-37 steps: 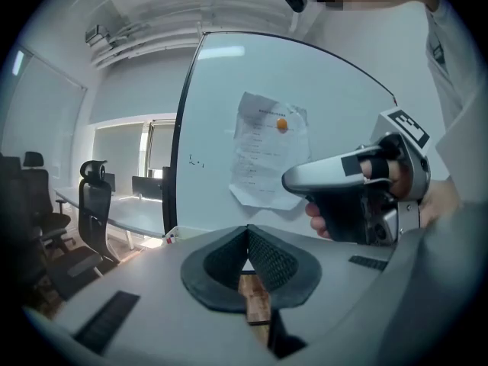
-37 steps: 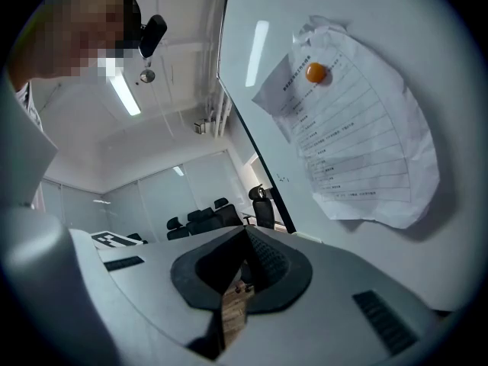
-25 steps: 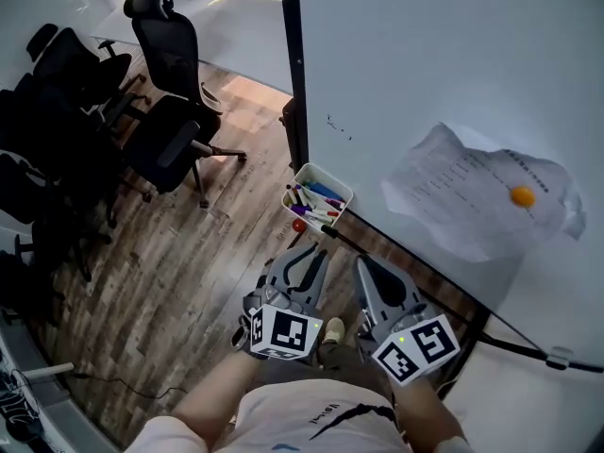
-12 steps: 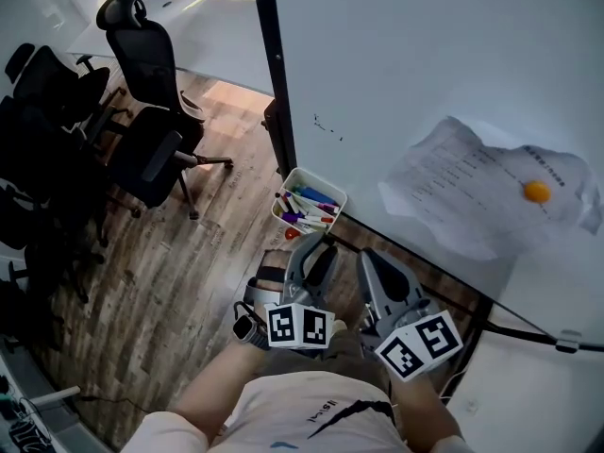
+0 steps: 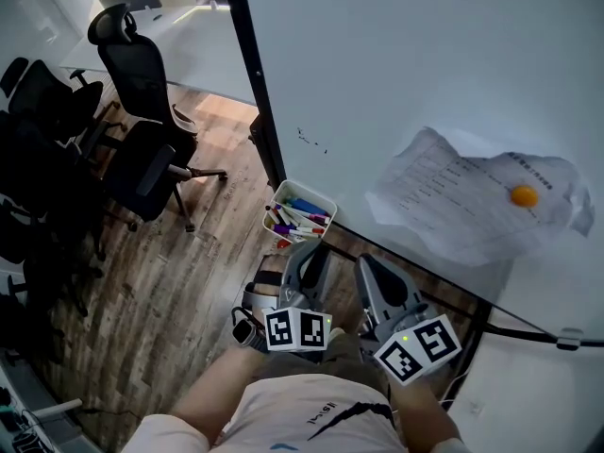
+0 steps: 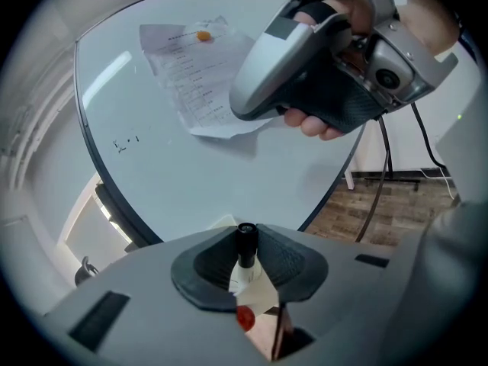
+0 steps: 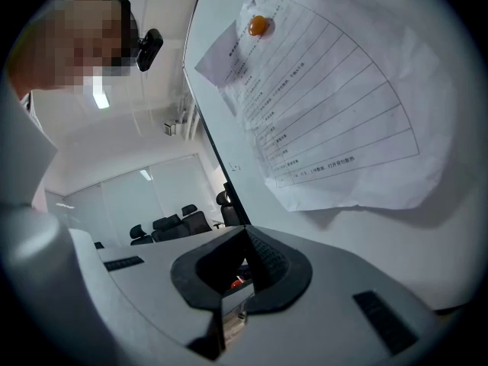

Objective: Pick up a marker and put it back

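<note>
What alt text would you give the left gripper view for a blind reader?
The left tool, whose jaws have just been closing, clamps a black-capped marker at bottom centre. Behind, a whiteboard holds a printed sheet under an orange magnet; the right tool, hand-held, fills the upper right.

No legible text.
- Paper sheet point(image 5: 472, 201) on whiteboard point(image 5: 396, 64): printed lines, too small to read.
- Scribble point(image 5: 311, 142) on whiteboard: unreadable.
- Shirt point(image 5: 302, 413): dark print, illegible.
- Left cube point(image 5: 297, 330), right cube point(image 5: 420, 347): black-and-white square code markers, no lettering.
</note>
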The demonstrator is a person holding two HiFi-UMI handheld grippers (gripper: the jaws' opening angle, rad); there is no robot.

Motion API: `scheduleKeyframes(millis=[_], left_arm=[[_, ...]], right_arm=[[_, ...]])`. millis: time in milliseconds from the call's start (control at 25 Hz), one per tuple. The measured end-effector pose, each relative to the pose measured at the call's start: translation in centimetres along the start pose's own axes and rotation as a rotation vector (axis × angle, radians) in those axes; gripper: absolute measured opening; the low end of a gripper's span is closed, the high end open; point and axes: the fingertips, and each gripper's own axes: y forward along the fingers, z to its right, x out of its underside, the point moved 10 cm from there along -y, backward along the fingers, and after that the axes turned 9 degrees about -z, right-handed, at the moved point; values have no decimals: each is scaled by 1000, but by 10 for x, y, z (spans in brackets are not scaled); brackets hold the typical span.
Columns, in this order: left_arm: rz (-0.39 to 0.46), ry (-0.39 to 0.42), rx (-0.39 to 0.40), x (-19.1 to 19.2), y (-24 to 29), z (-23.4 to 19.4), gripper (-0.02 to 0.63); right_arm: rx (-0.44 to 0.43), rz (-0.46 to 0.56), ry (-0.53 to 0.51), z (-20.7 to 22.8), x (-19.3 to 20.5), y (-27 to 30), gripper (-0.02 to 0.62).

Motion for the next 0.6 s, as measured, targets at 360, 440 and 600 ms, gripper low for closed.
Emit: scheduleKeyframes(millis=[360, 440, 600], left_arm=[[32, -57, -39, -30, -37, -14, 84], [41, -74, -50, -38, -49, -17, 84], [61, -124, -74, -53, -74, -23, 84]], right_arm=[[-30, -13, -11, -10, -23, -16, 3], [-40, -14, -16, -14, -27, -22, 3], [-64, -11, -35, -21, -35, -34, 3]])
